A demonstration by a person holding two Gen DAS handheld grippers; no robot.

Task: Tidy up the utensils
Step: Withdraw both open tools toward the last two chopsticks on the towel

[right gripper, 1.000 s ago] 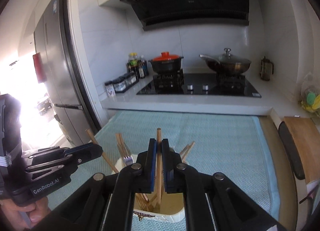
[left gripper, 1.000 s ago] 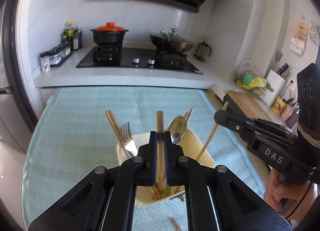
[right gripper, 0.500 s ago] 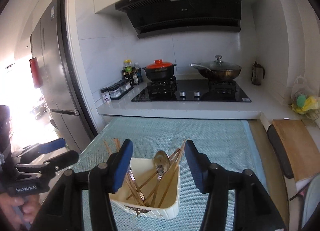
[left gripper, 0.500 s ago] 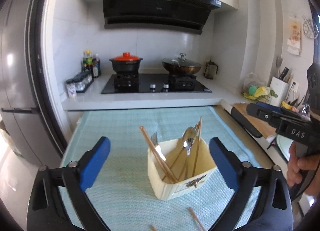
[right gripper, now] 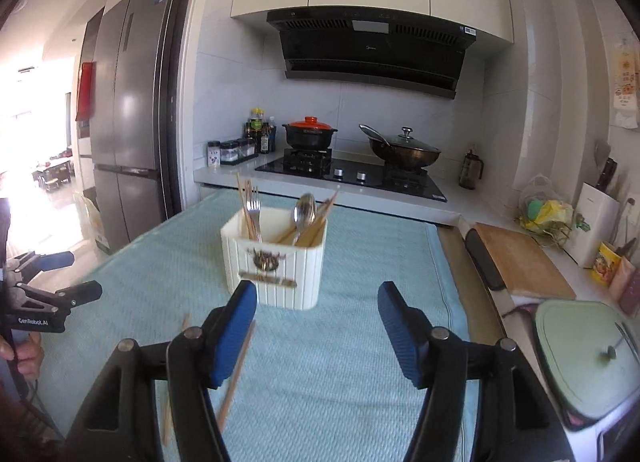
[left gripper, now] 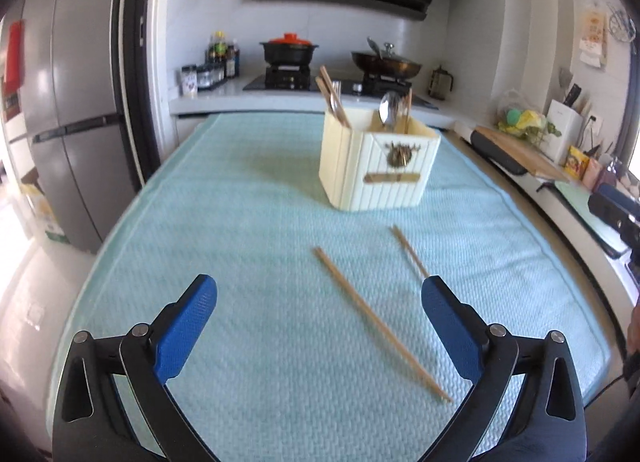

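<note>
A cream utensil holder (left gripper: 378,166) (right gripper: 276,262) stands on the light blue mat (left gripper: 240,262). It holds chopsticks, a fork (right gripper: 253,208) and a spoon (right gripper: 304,208). Two loose chopsticks lie on the mat: a long one (left gripper: 376,322) between my left gripper's fingers and a shorter one (left gripper: 410,252) to its right. In the right wrist view one chopstick (right gripper: 238,370) lies by the left finger. My left gripper (left gripper: 320,322) is open and empty, low over the mat. My right gripper (right gripper: 318,332) is open and empty, in front of the holder.
A stove with a red-lidded pot (right gripper: 309,134) and a wok (right gripper: 404,150) is behind the table. A fridge (right gripper: 128,122) stands at the left. A cutting board (right gripper: 516,258) and a green lidded pot (right gripper: 588,354) lie at the right.
Both grippers let go of the chopsticks they held over the holder, opened wide, and pulled back and down. The holder now stands farther off, and loose chopsticks on the mat have come into view.
</note>
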